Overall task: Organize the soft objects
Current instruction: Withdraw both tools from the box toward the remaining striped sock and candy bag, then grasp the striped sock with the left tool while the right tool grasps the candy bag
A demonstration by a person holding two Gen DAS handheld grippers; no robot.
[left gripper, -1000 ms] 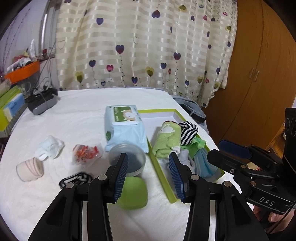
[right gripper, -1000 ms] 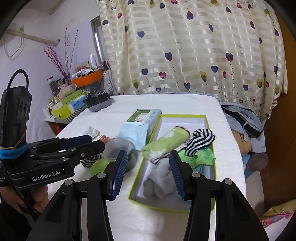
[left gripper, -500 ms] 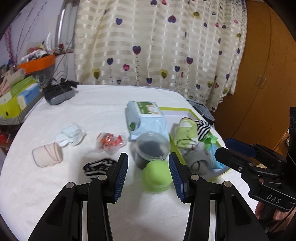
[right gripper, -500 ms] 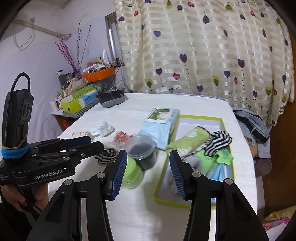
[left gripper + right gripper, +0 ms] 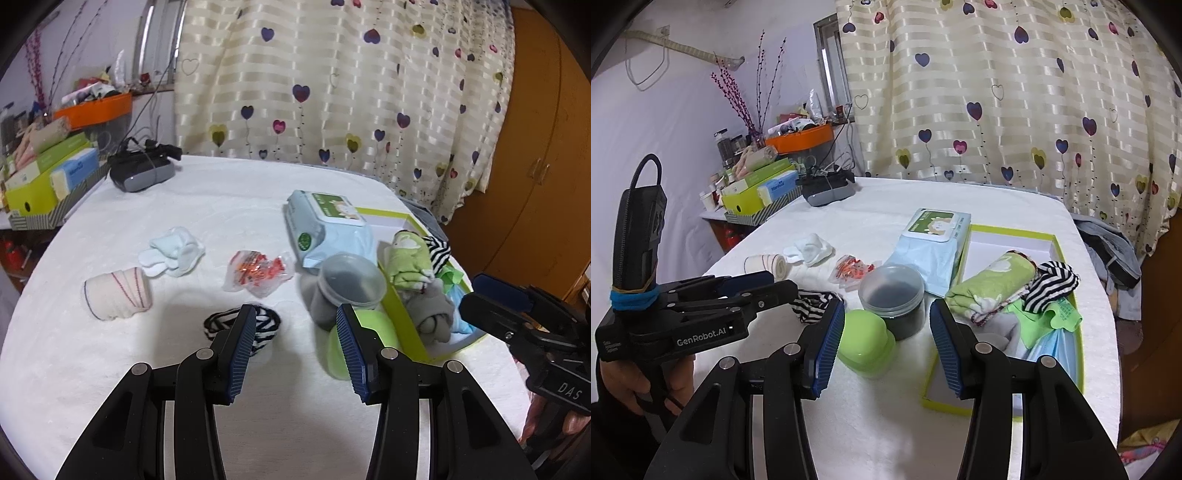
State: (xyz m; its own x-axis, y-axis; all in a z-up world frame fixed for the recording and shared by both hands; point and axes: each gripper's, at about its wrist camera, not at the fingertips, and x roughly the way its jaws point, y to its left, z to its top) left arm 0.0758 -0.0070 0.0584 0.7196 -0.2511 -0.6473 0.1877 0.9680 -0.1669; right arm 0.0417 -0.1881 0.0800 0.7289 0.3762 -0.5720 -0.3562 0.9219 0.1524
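Both grippers hover empty above the white-covered table, fingers spread wide. The left gripper points at the black-and-white striped sock lying at centre frame, just beyond its left finger. The right gripper faces the green lidded container and the dark plastic tub.

The green-edged box, at right of both views, already holds a rolled green towel, another striped sock, grey cloth and a blue mask. Loose soft things lie toward the left of the left-wrist view: the striped sock, a white sock bundle and a rolled cream sock.

The step in hand is likely picking up the striped sock. To do it well, shift the left gripper slightly left so the sock sits between the fingers, lower until the tips almost touch the cloth, and close on the thickest bunched part so no loop trails. The table cover looks soft and could get pinched, so stay shallow. Carry the sock high over the tub and wipes pack and drop it into the box's open far end.
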